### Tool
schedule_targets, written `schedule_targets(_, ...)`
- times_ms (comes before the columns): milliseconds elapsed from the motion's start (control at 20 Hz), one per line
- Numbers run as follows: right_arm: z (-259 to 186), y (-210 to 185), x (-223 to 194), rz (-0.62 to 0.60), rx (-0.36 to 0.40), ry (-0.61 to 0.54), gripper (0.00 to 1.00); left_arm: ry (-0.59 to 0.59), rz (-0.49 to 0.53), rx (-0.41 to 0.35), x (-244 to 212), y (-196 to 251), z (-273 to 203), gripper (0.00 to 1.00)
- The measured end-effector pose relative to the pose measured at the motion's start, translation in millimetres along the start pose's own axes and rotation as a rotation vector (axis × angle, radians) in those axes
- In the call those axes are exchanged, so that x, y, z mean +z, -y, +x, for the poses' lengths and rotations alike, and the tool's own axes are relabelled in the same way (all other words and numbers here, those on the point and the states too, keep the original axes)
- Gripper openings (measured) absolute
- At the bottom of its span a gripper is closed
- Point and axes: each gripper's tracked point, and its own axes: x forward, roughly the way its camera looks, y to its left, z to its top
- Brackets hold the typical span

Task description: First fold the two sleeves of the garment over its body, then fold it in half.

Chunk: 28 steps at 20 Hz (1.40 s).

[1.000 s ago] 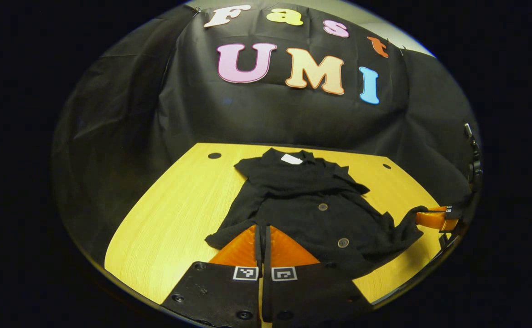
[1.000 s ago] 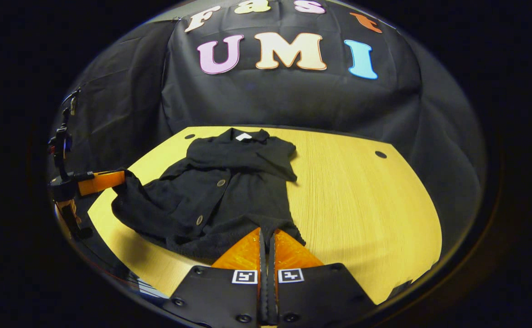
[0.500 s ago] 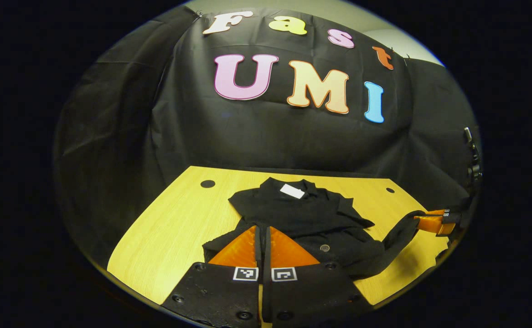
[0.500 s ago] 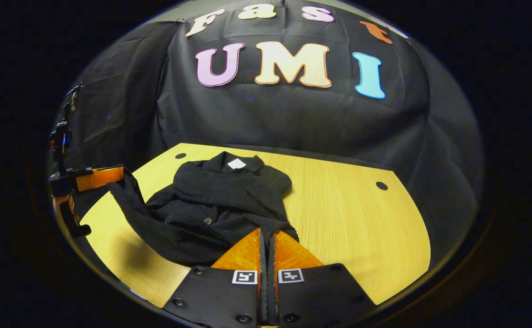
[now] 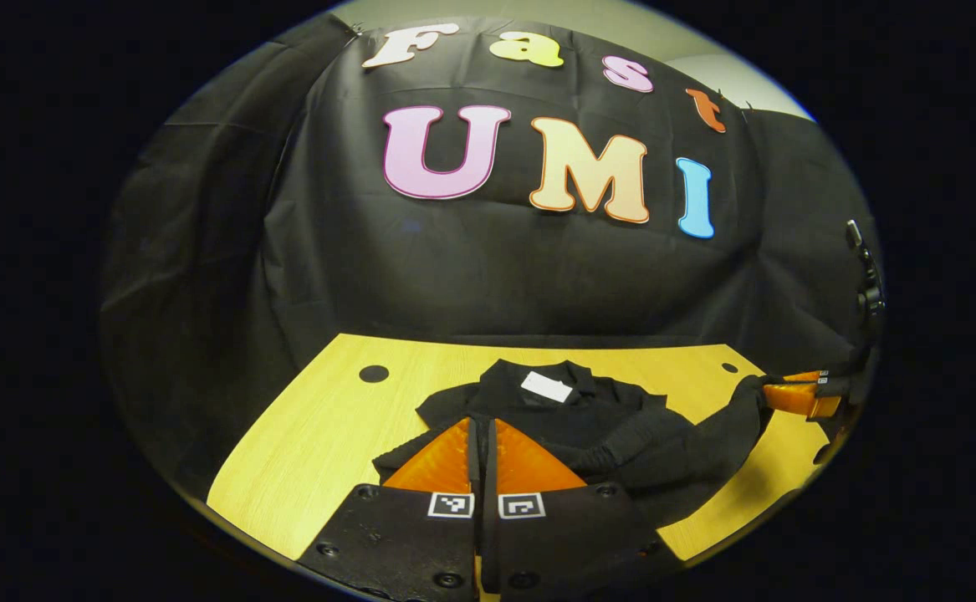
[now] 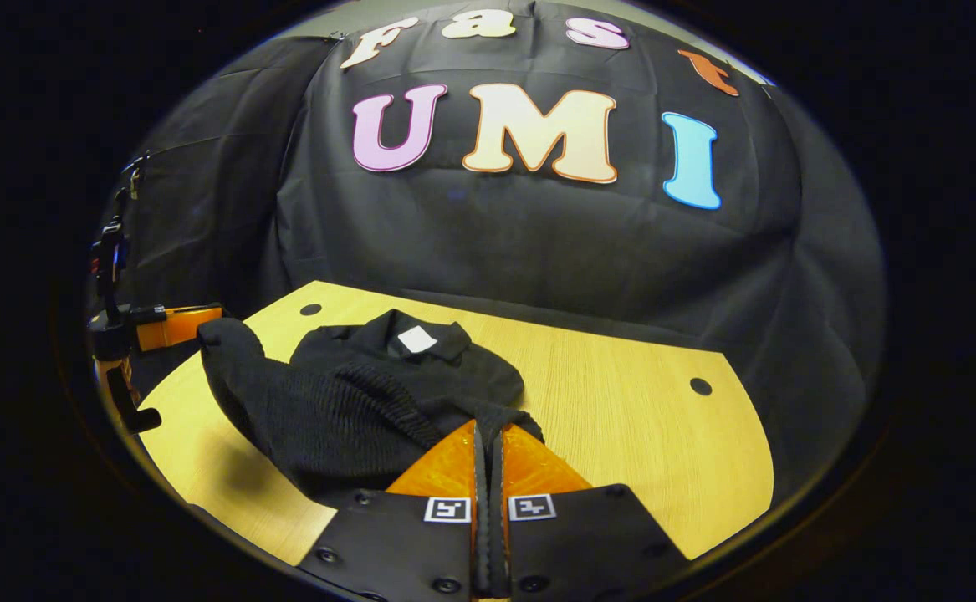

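In the right gripper view, bare desk [image 6: 638,418] lies open to the right of the garment [image 6: 354,401]. In the left gripper view, a bare strip lies open on its left. The cloth wall [image 6: 538,242] closes the far edge.

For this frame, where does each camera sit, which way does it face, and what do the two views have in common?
Left gripper view: rides on the left gripper, low over the table's near edge, facing the booth wall; its own fingers shut on the black garment's hem, the right gripper at far right.
Right gripper view: rides on the right gripper, same heading; its fingers pinch the hem, the left gripper at far left.
Shared: the garment with its white neck tag, the wooden table, both grippers, the hem lifted between them.
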Motion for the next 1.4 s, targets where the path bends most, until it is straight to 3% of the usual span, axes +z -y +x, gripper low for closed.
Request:
schedule_targets(400, 74, 12, 61, -0.075, -0.048, 0.061, 0.02, 0.049, 0.071, -0.025, 24, -4, 67, 0.00)
schedule_targets(650, 125, 17, 74, -0.069, -0.079, 0.057, 0.02, 0.041, 0.093, -0.023, 22, -10, 109, 0.00)
schedule_targets(1200, 191, 33, 39, -0.056, -0.165, -0.063, 0.02, 0.009, 0.107, -0.026, 3, -10, 184, 0.00)
schedule_targets(1400, 204, 34, 22, -0.079, -0.195, -0.110, 0.02, -0.014, 0.115, 0.008, -11, -15, 205, 0.00)
